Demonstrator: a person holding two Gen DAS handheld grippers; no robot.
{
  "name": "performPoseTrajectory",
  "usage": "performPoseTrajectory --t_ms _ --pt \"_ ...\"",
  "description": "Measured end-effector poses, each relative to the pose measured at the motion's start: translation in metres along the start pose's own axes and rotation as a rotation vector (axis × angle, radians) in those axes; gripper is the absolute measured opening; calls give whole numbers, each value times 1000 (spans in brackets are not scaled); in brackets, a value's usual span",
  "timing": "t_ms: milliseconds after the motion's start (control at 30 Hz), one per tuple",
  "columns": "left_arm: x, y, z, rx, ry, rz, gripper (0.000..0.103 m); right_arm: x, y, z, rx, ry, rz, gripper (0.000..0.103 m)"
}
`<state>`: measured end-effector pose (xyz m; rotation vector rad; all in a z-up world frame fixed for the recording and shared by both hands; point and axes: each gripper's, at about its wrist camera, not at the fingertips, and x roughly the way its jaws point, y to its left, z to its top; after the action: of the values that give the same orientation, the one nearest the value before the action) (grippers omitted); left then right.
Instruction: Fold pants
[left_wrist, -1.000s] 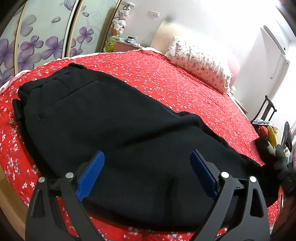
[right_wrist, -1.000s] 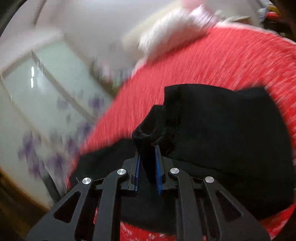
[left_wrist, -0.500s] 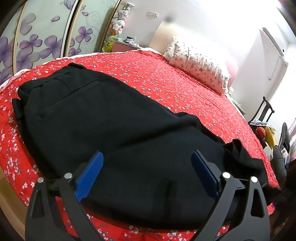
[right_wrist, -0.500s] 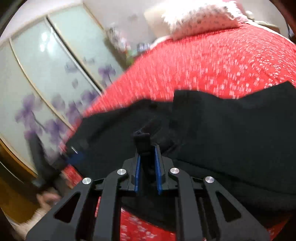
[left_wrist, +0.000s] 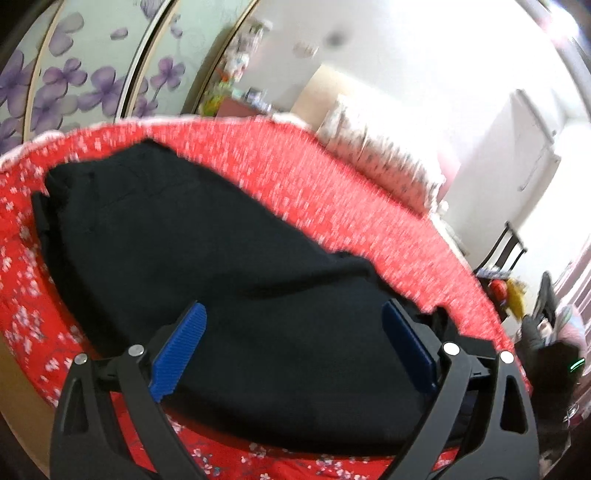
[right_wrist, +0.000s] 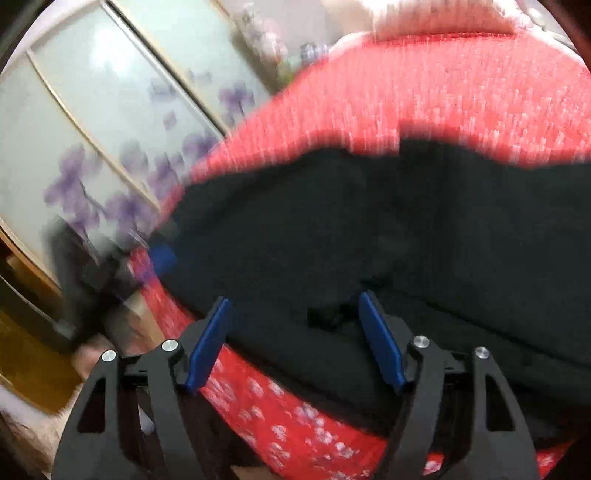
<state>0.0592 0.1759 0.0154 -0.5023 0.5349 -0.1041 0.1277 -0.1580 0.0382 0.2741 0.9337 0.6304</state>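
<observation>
Black pants (left_wrist: 207, 258) lie flat on a red flowered bedspread (left_wrist: 332, 192), waistband at the far left, legs running to the near right. My left gripper (left_wrist: 295, 343) is open and empty, hovering over the middle of the pants. In the right wrist view the pants (right_wrist: 406, 229) lie folded over on the bedspread (right_wrist: 443, 85). My right gripper (right_wrist: 295, 332) is open just above the near edge of the cloth, and a small fold (right_wrist: 328, 314) lies between its blue pads. The left gripper's blue pad (right_wrist: 162, 258) shows blurred at the left.
A flowered pillow (left_wrist: 380, 162) lies at the head of the bed. Sliding doors with purple flowers (left_wrist: 74, 81) stand at the left. A black chair (left_wrist: 506, 247) and clutter stand at the right. The bed's wooden edge (left_wrist: 14, 380) is near left.
My right gripper has opened and let go of the pants cloth it was holding; the cloth now lies on the pants. The left gripper stays open and has shifted slightly.
</observation>
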Motion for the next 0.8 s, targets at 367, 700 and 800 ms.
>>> performPoseTrajectory --t_ms 367,700,800 --pt "-58 116 60 -326 -4 33 95 -100 -54 -28 137 -313 95 85" --pt "-26 167 83 -524 107 93 95 -101 -83 -38 236 -321 138 85" --pt "-13 173 83 -553 139 118 94 -101 -84 -39 223 -310 141 85"
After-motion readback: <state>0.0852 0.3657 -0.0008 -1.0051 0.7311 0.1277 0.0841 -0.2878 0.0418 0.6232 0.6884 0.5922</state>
